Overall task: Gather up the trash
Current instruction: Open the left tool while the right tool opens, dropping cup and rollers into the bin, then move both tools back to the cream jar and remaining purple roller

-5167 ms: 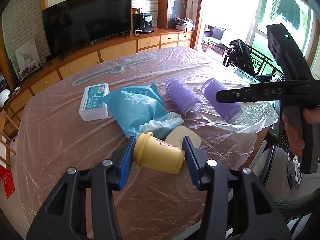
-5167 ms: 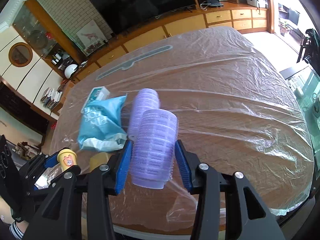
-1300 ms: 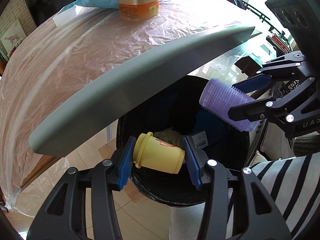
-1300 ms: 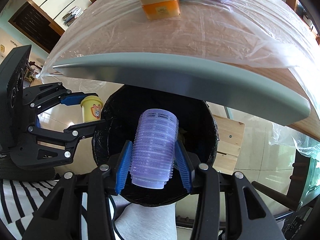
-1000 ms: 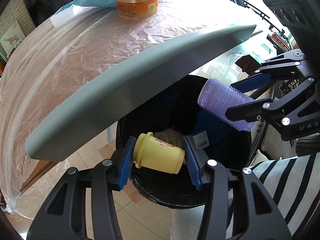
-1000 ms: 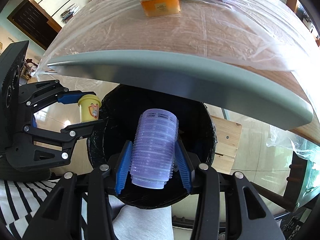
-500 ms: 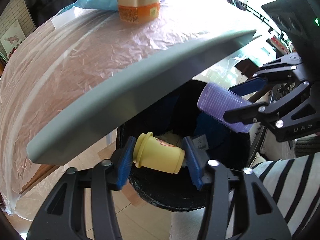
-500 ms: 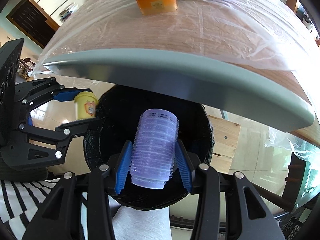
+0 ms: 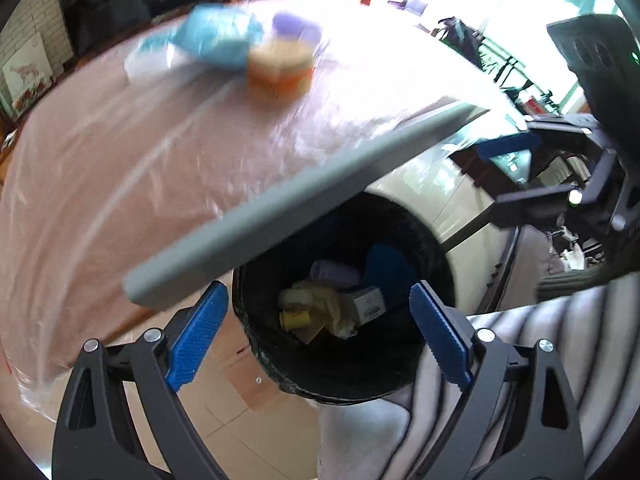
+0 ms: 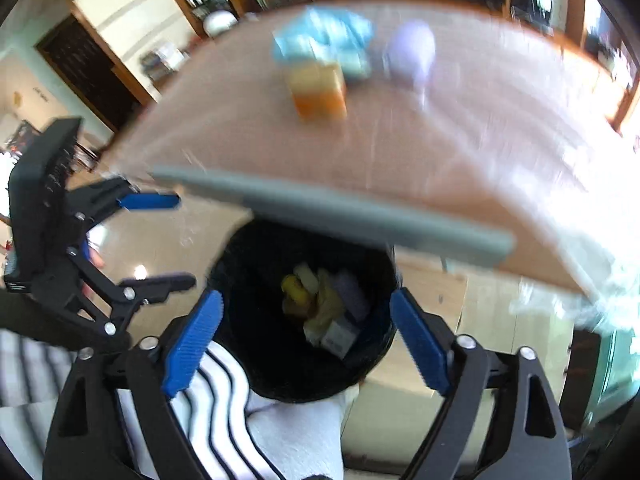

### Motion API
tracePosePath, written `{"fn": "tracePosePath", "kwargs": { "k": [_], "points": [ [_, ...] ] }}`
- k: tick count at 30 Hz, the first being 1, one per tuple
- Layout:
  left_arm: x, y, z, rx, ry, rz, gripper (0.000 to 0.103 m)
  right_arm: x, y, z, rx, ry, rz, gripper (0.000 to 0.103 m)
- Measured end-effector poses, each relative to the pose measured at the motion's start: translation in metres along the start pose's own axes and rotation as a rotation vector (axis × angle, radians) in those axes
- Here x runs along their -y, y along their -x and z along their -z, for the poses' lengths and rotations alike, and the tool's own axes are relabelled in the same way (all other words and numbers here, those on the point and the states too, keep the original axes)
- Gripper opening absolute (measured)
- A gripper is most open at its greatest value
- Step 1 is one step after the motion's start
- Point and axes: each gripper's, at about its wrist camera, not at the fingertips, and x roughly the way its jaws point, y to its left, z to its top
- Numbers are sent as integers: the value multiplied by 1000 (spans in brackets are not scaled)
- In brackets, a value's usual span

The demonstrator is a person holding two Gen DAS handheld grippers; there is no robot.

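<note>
A black trash bin (image 9: 432,248) (image 10: 224,276) stands on the floor under the table edge. Inside it lie the yellow cup (image 9: 294,317) (image 10: 294,286) and the purple roller (image 9: 334,274) (image 10: 352,292) among paper scraps. My left gripper (image 9: 318,334) is open and empty above the bin; it also shows in the right wrist view (image 10: 164,240). My right gripper (image 10: 306,338) is open and empty over the bin; it shows at the right in the left wrist view (image 9: 516,172). On the table remain an orange jar (image 9: 280,70) (image 10: 318,94), a blue bag (image 9: 216,38) (image 10: 324,42) and a second purple roller (image 9: 294,24) (image 10: 412,52).
The plastic-covered table (image 9: 100,152) (image 10: 440,152) has a grey edge (image 9: 280,204) overhanging the bin. A white box (image 9: 148,64) lies by the blue bag. The person's striped sleeve (image 9: 560,320) and knee are beside the bin. Both views are motion-blurred.
Both grippers opened. The yellow cup and the purple roller dropped into the bin. Both grippers have risen and pulled back from the bin.
</note>
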Motion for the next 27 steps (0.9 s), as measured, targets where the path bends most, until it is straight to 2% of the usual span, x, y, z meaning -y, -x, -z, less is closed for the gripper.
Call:
{"fn": "tracePosePath", "kwargs": {
  "k": [1,3,6,9,12,16,19,27],
  "points": [
    [2,10,-4,31,-13,3,93,0,12,-5,45,11,19,94],
    [4,26,-14,83,-25,-5,102,3,35,-19,149,13,87,99],
    [1,36,-36,162,-9,-52,101,20,46,-49,246,-52,199,99],
    [-5,29,-60,188,46,-69,101,40,40,-80,272,-139,235,99],
    [-12,13,-82,190,85,-97,101,59,29,-109,274,-184,234,99],
    [-19,-5,-101,171,83,-133,101,73,10,-137,237,-238,209,99],
    [-23,-18,-108,155,91,-156,101,81,-5,-148,205,-265,184,99],
    [-34,-39,-117,119,149,-205,101,92,-31,-174,164,-281,195,99]
  ]
}}
